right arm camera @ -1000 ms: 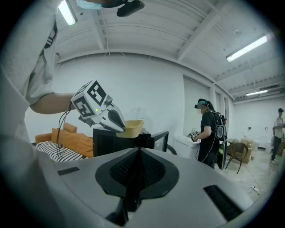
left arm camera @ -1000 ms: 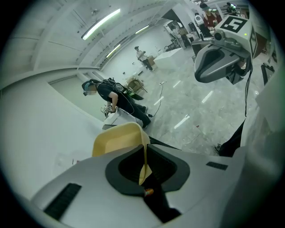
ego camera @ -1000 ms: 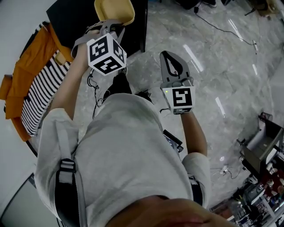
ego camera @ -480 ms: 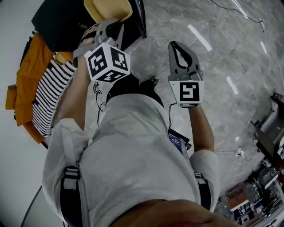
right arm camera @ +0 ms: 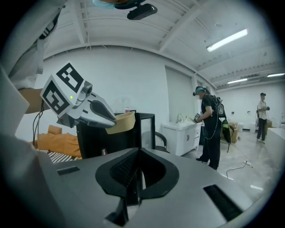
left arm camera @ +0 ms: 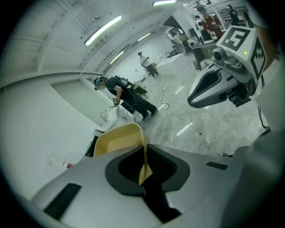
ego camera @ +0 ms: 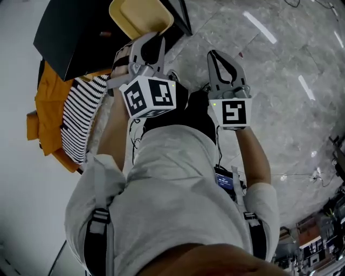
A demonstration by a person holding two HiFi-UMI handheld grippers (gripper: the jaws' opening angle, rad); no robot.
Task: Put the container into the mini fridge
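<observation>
Pinching the container (ego camera: 141, 15) by its rim, the left gripper (ego camera: 154, 39) held it ahead, near the mini fridge (ego camera: 81, 32), not yet inside.

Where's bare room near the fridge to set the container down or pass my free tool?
Bare floor lies right of the right tool. The black fridge top, left of the container in the left tool, looks mostly bare. Crowded at left: the striped and orange cloths.

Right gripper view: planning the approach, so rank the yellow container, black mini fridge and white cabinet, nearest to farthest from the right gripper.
1. yellow container, left, held by the left gripper.
2. black mini fridge, left, behind it.
3. white cabinet, right of centre, farthest.
</observation>
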